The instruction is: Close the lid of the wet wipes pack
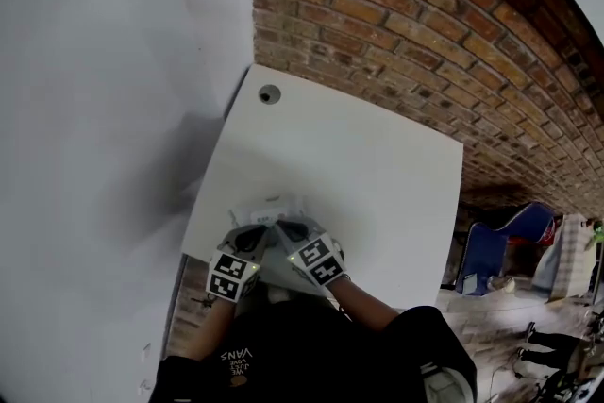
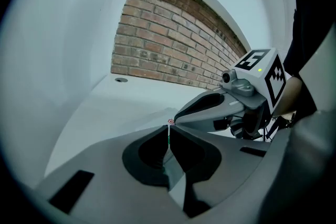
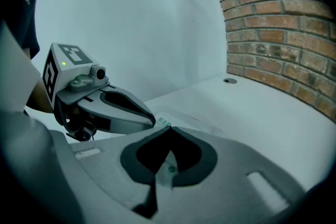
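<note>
— While a person in a dark top stands at the near edge of a white table, where are the two hand-held tools?

— Both reach in over that near edge, each with its marker cube toward the person. The left gripper and the right gripper angle toward each other, tips just beside one another above the table.

— And their jaws?

— Closed on both. The left gripper's own view shows its two jaws pressed together at the tips, only a hairline seam between them. The right gripper's jaws likewise meet at the tips.

— The task's object?

— The wet wipes pack, clear-wrapped with green print, lies flat on the table close to the near edge, directly under the two tips. Whether either tip touches it, or whether it is open or closed, cannot be made out.

— Farther back?

— A round cable hole sits at the table's far left corner. A red brick wall rises behind the table's far edge; a plain white wall runs along its left side.
</note>
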Motion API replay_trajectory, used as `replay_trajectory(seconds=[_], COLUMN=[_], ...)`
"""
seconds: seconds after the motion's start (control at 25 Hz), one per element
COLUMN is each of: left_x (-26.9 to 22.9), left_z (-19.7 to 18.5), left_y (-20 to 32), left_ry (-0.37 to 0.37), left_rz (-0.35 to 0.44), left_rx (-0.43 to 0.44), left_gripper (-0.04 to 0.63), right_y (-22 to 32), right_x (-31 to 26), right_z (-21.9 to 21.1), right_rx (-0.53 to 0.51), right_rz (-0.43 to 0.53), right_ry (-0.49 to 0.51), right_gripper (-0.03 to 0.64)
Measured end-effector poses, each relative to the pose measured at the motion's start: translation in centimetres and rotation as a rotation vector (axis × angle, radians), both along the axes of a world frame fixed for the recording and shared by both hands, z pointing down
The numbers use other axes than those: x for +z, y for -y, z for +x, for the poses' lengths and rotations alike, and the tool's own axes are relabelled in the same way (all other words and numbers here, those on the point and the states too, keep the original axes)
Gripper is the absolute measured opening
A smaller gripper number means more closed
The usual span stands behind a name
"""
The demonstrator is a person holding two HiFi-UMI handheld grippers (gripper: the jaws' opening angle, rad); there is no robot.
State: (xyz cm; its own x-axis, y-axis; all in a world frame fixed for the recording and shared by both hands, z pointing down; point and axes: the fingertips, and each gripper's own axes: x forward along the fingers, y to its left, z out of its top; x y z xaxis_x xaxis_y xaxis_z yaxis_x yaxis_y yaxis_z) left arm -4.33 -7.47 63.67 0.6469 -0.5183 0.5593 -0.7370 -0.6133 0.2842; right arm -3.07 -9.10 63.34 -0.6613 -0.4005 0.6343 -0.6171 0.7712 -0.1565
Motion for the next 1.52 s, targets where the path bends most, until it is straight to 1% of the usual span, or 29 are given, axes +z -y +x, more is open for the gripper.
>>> replay_trajectory(seconds=[0.44, 0.8, 1.0, 1.16, 1.28, 1.52], left_x=[-2.8, -4.5, -5.8, -7.6, -7.9, -11.4], left_z=[-1.0, -1.2, -1.6, -2.1, -2.4, -3.1], left_y=[0.0, -0.8, -1.3, -1.3, -1.8, -1.7], left_ry=[-0.002, 0.004, -0.003, -0.015, -0.011, -0.026], left_rz=[0.078, 0.128, 0.158, 0.195, 0.2, 0.274], left_rx=[-0.05, -0.072, -0.086, -0.114, -0.12, -0.151], left_gripper=[0.015, 0.015, 0.015, 0.015, 0.015, 0.015], right_y=[0.1, -0.3, -0.5, -0.6, -0.8, -0.7], right_x=[-2.7, -4.7, -6.4, -7.9, -8.9, -10.9], right_z=[0.7, 1.2, 1.6, 1.9, 2.2, 2.8], right_rx=[0.025, 0.041, 0.061, 0.071, 0.071, 0.086], right_rz=[0.05, 0.084, 0.103, 0.127, 0.149, 0.186], right_ry=[0.037, 0.074, 0.113, 0.135, 0.147, 0.167], right_gripper=[-0.003, -0.002, -0.002, -0.003, -0.003, -0.002])
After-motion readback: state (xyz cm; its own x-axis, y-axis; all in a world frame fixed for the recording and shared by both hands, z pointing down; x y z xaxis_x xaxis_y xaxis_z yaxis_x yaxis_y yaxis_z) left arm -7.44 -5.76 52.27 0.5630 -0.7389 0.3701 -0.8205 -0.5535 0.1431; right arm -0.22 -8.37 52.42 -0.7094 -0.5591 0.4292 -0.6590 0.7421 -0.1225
